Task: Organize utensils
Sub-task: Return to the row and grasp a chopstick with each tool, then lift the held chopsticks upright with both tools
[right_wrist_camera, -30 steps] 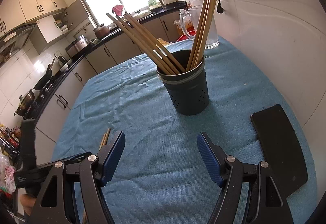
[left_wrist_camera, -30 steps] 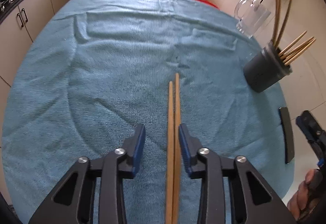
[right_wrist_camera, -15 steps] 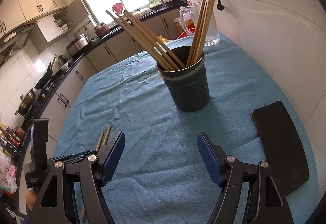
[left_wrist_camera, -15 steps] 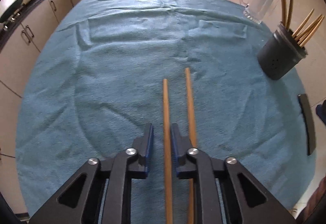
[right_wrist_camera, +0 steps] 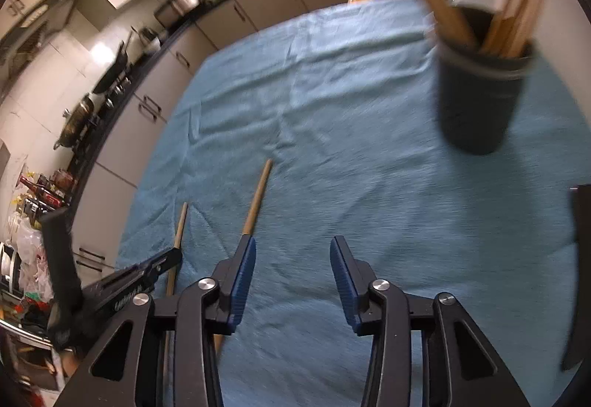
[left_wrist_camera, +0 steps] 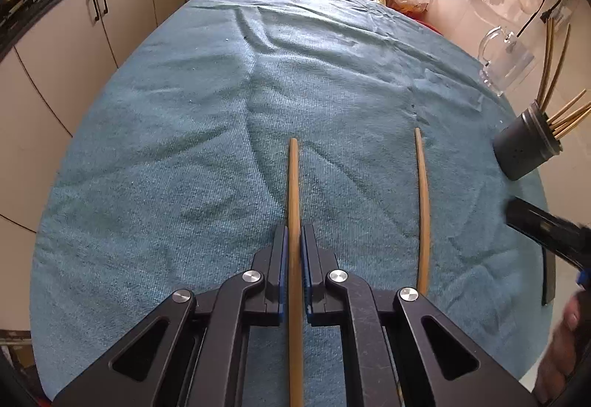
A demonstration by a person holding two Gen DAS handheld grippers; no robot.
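Note:
My left gripper (left_wrist_camera: 293, 240) is shut on one wooden chopstick (left_wrist_camera: 293, 185), held above the blue towel (left_wrist_camera: 184, 148). A second chopstick (left_wrist_camera: 423, 203) lies on the towel to its right. In the right wrist view my right gripper (right_wrist_camera: 291, 259) is open and empty above the towel, with the loose chopstick (right_wrist_camera: 256, 198) just beyond its left finger and the held chopstick (right_wrist_camera: 179, 226) further left in the left gripper. The dark utensil holder (left_wrist_camera: 524, 152) with several chopsticks stands at the right edge; it shows blurred in the right wrist view (right_wrist_camera: 476, 104).
A glass mug (left_wrist_camera: 504, 61) stands behind the holder near the wall. A black flat object (right_wrist_camera: 580, 259) lies at the towel's right edge. Kitchen cabinets (left_wrist_camera: 110, 11) and a stove with pans line the far and left sides.
My left gripper has closed on one chopstick and lifted it away leftward; the other stayed on the towel. My right gripper has swung left and down toward the loose chopstick, its jaws narrower.

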